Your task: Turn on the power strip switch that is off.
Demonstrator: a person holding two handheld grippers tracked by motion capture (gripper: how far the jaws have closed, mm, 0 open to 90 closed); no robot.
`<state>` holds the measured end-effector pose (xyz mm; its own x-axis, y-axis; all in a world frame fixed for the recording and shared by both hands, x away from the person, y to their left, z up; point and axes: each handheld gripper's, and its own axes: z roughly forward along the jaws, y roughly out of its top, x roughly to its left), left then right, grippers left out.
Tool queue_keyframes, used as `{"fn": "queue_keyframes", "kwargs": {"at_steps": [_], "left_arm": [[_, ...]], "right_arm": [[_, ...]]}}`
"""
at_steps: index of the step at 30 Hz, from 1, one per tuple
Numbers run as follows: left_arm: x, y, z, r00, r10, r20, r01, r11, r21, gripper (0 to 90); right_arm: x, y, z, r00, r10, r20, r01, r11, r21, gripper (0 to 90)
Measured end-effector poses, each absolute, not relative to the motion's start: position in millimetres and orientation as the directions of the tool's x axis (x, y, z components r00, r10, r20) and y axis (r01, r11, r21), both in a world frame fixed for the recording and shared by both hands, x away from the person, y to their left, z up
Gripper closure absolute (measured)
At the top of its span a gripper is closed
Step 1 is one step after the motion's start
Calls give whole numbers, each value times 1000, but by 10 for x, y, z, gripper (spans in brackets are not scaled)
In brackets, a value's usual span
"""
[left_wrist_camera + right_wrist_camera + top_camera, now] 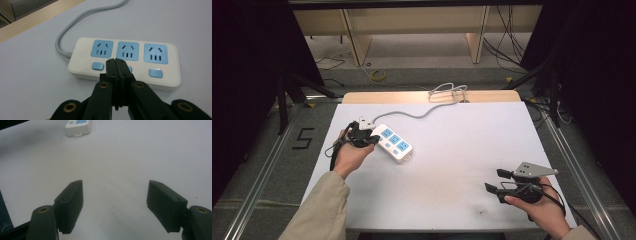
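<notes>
The white power strip (394, 142) lies on the left of the surface (462, 150). The left gripper (118, 65) has its fingers pressed together over the middle switch. The right gripper (115, 202), well apart, is spread wide and empty.

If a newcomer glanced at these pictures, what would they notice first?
A white power strip with three blue sockets lies left of centre on the white table. The left tool, jaws together, points at its middle switch. The right tool hangs open near the table's right front.
</notes>
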<state>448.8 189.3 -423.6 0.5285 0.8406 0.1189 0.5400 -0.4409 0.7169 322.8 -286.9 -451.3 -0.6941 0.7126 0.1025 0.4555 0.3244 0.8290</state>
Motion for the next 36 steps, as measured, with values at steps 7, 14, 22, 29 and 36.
{"fn": "queue_keyframes", "kwargs": {"at_steps": [7,14,22,29,36], "left_arm": [[4525,1905,-4233,524,841,136,536,-450,714,898],[4570,1895,-4248,520,841,150,541,-461,703,898],[4617,1891,-4237,507,848,157,553,-459,696,898],[4675,1901,-4263,500,854,148,567,-451,689,898],[4720,1922,-4296,492,859,140,584,-445,679,898]], "right_arm": [[3228,-2868,-4514,-695,712,101,456,327,828,301],[3229,-2869,-4515,-695,712,100,456,328,827,301],[3230,-2869,-4516,-695,712,101,456,327,828,301],[3230,-2870,-4516,-694,713,101,456,327,828,301],[3230,-2871,-4517,-694,713,101,457,327,827,301]]}}
